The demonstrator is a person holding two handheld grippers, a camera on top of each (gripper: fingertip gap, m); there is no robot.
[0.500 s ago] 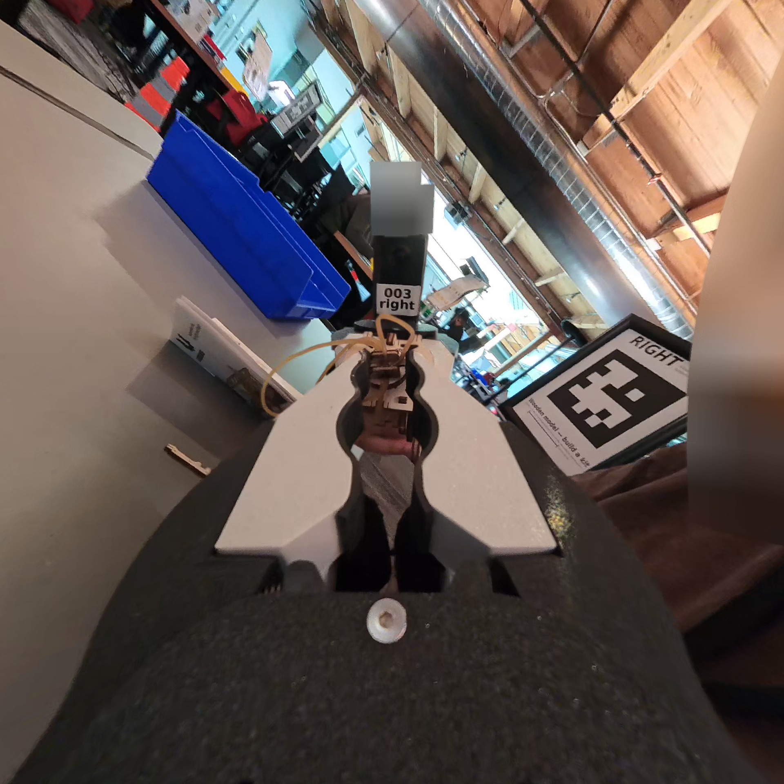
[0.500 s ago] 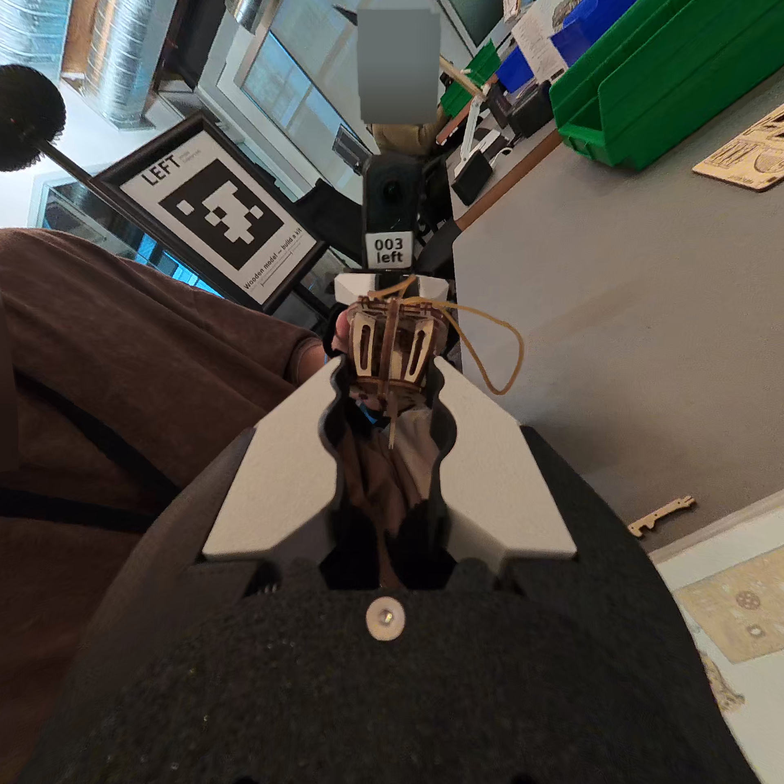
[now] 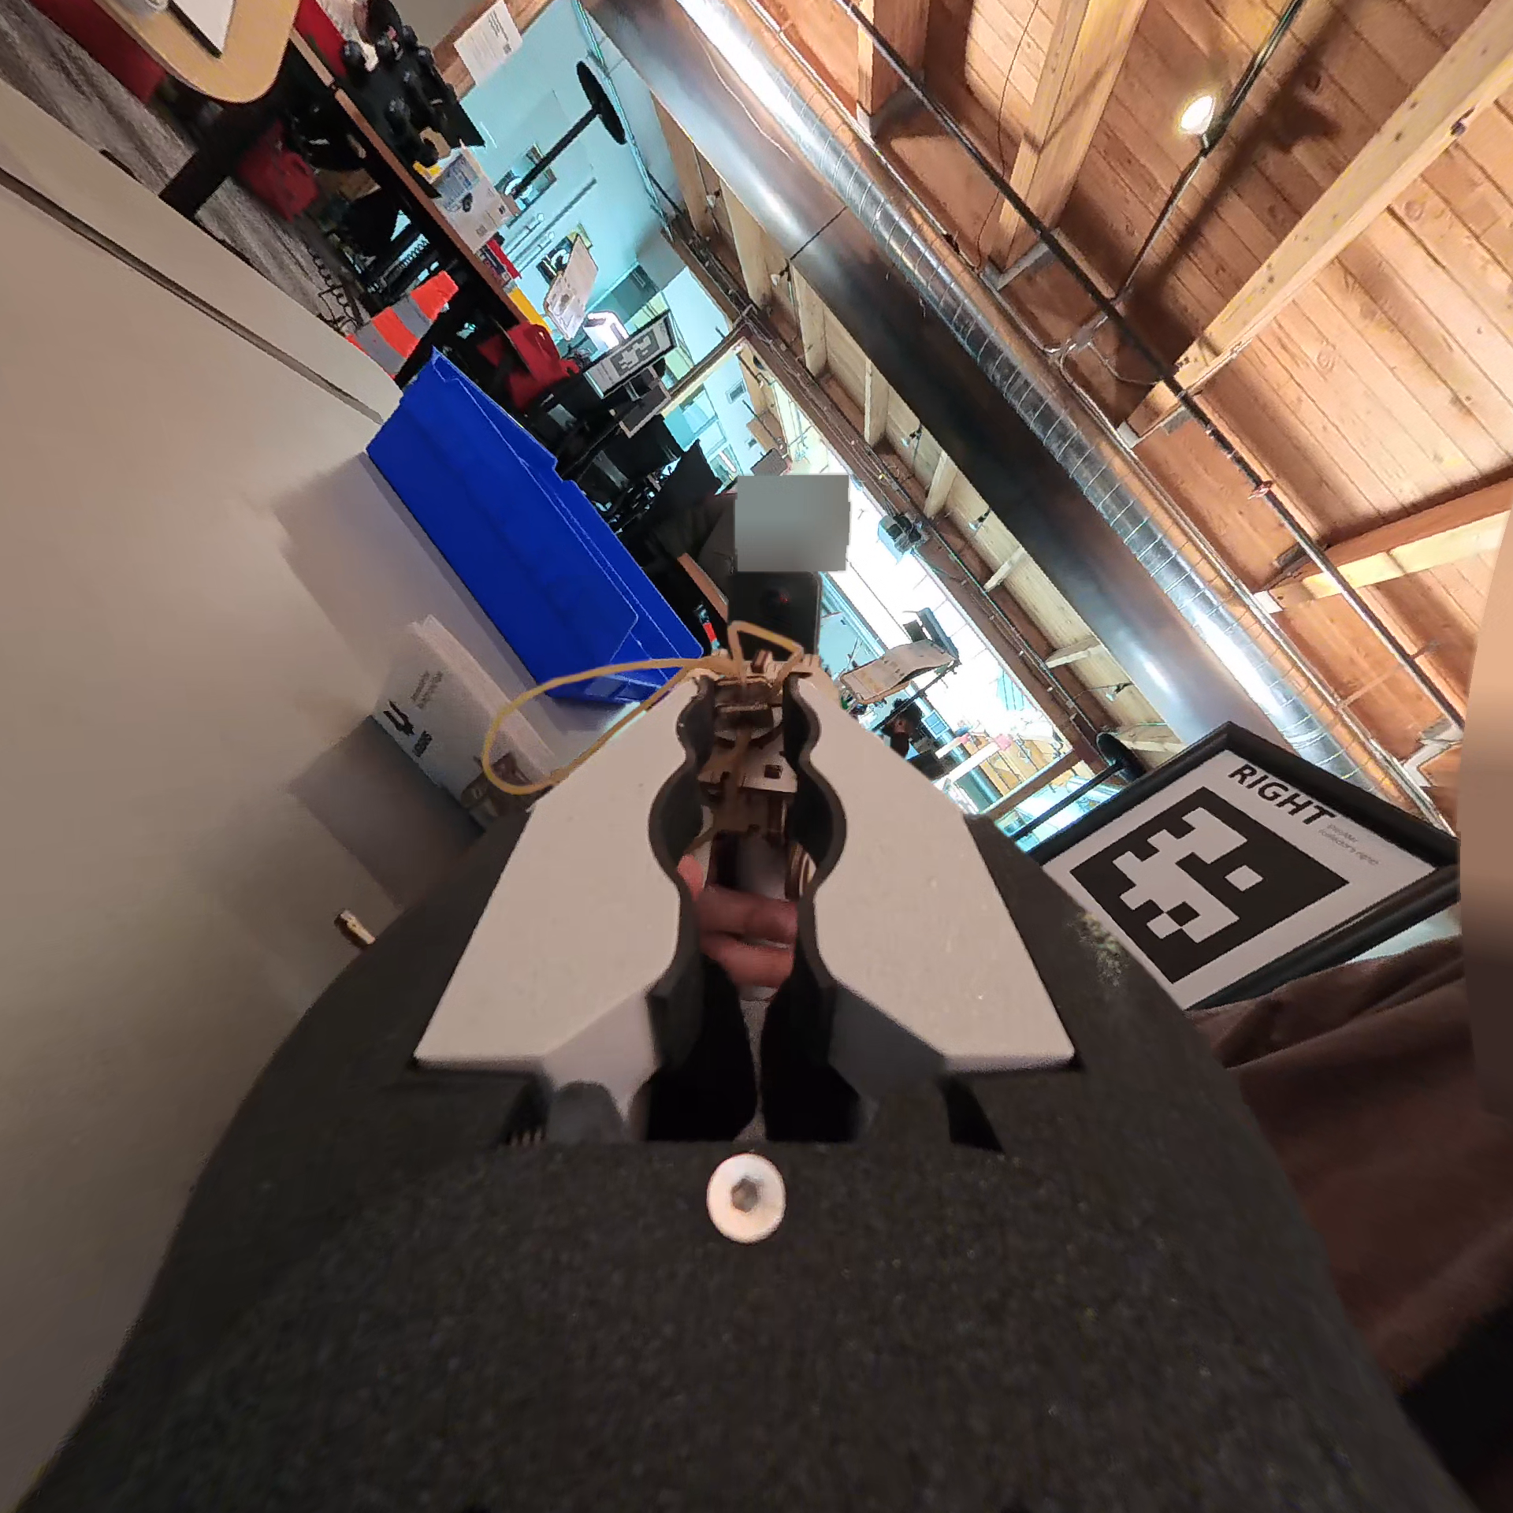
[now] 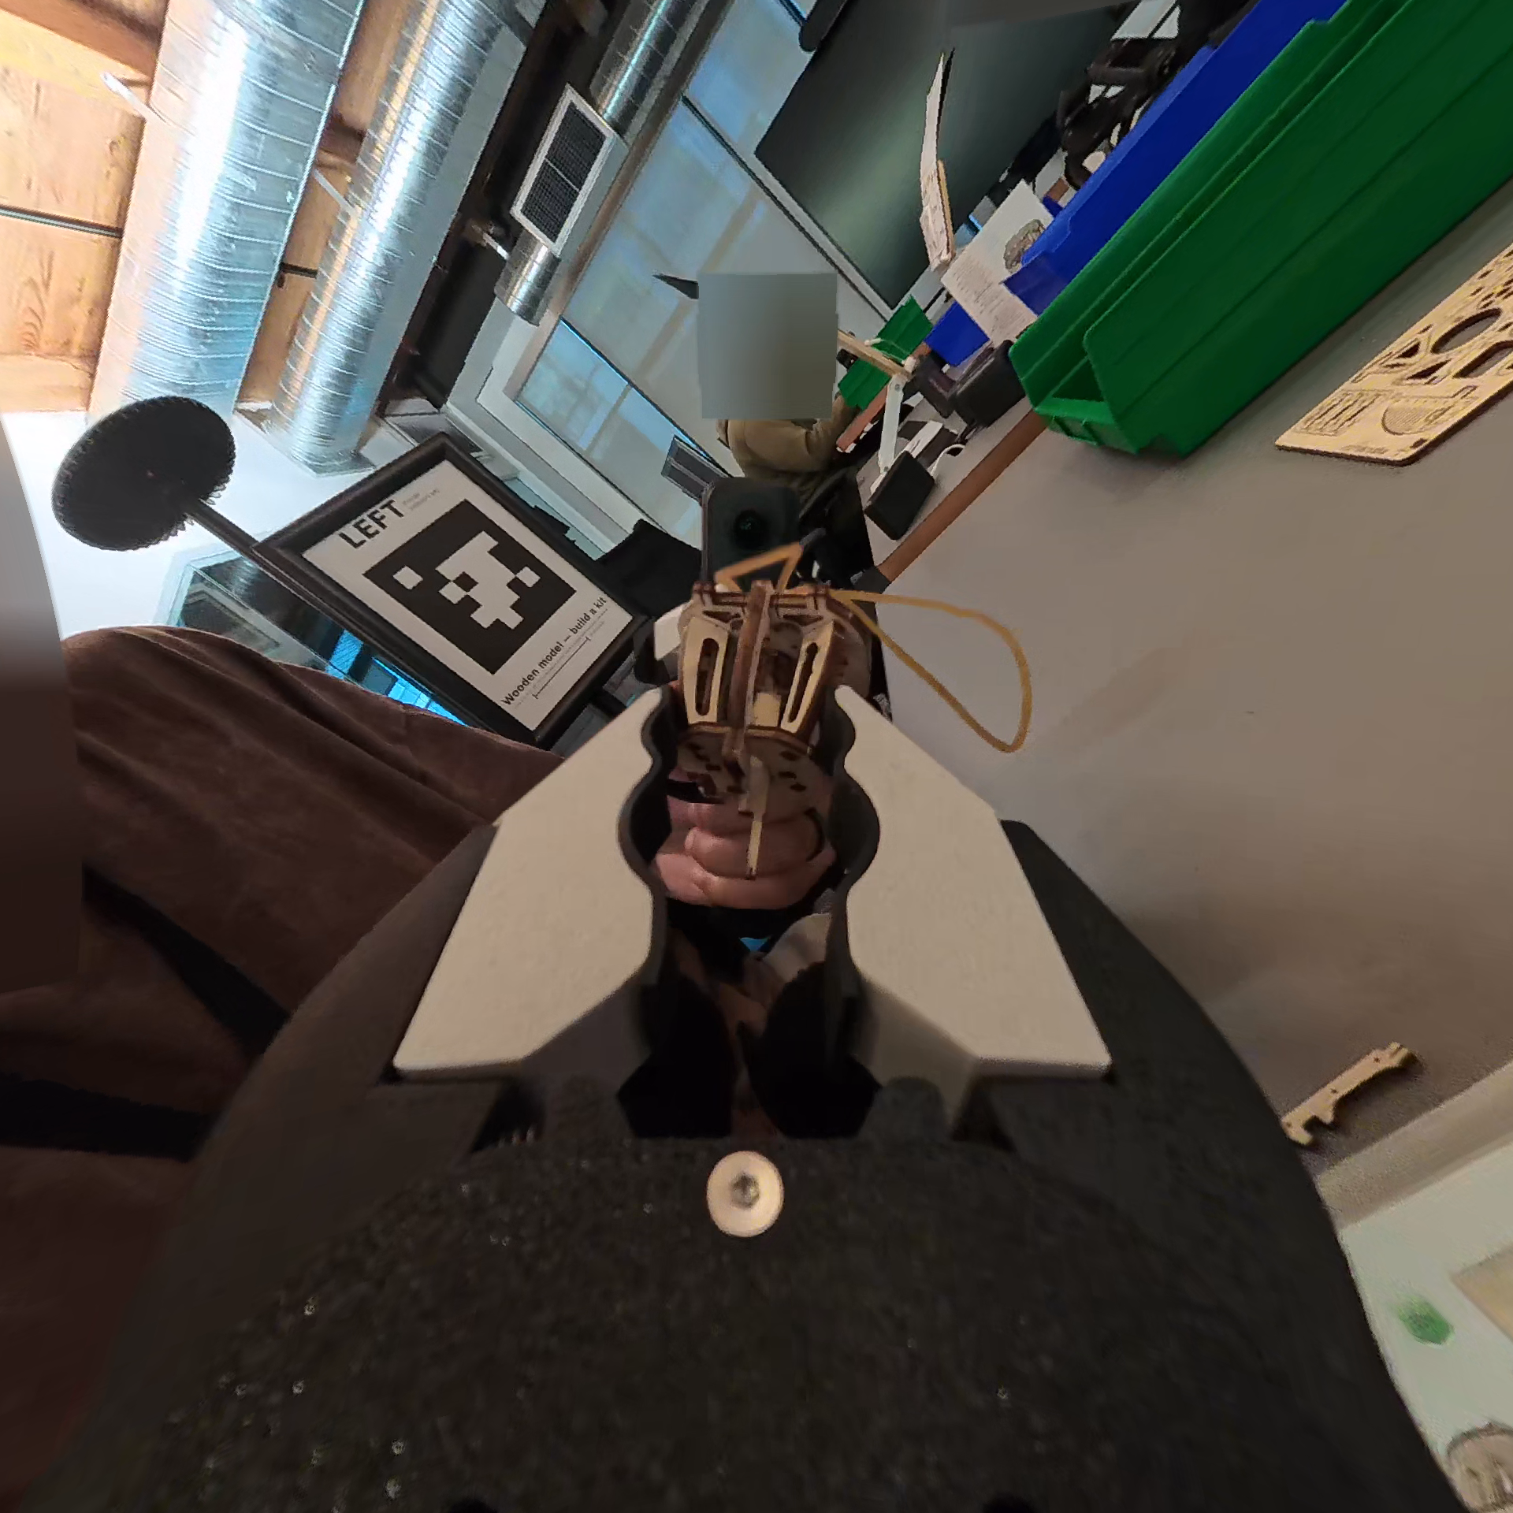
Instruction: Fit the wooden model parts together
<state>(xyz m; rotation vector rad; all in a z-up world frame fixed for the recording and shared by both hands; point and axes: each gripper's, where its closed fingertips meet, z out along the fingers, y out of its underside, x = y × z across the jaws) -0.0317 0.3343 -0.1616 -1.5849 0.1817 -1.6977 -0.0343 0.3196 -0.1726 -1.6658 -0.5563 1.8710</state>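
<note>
- The left gripper (image 3: 749,696) is clamped at its tips on the wooden model (image 3: 749,765), and the right gripper (image 4: 757,712) pinches the same model (image 4: 757,679) from the opposite side, so it hangs in the air between them, above the table (image 4: 1228,737).
- A rubber band (image 4: 974,655) loops loose off the model's top towards the table.
- Against half a second ago, both tools have tipped up and the model sits deeper between the right fingers; the band's loop has hardly changed.
- My reading: the parts are being pressed together, the band not yet hooked.
- A stray wooden strip (image 4: 1347,1093) lies near the table's edge, a blue bin (image 3: 524,524) at its far side.
</note>
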